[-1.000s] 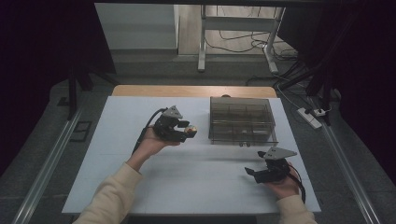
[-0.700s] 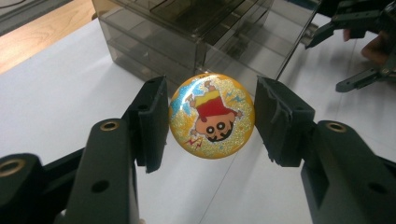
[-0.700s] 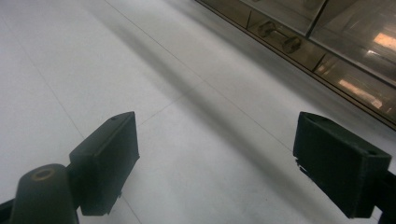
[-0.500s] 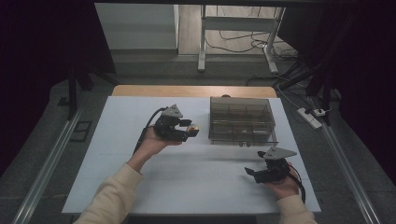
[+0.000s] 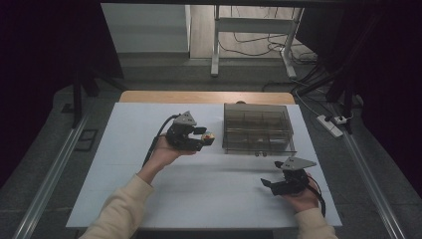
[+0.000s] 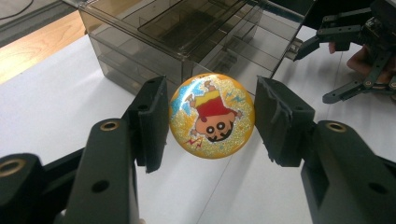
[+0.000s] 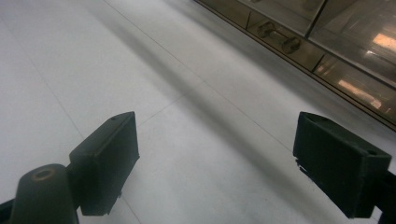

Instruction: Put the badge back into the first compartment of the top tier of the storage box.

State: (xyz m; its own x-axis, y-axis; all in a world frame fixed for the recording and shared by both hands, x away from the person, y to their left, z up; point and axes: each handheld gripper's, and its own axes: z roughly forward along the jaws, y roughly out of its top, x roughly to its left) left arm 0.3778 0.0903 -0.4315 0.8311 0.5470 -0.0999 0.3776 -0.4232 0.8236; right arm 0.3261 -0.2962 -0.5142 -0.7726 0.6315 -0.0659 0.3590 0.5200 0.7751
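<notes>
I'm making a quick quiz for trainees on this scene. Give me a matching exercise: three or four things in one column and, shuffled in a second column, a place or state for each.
Things:
1. left gripper
2. right gripper
3. round badge
4. clear drawer box

States or places:
A. jaws wide apart with nothing between them
B. stands at the far side of the white table
C. shows a cartoon figure on glittery yellow
D. shut on a small round thing

Pairs: 1-D, 2-A, 3-C, 4-B
</notes>
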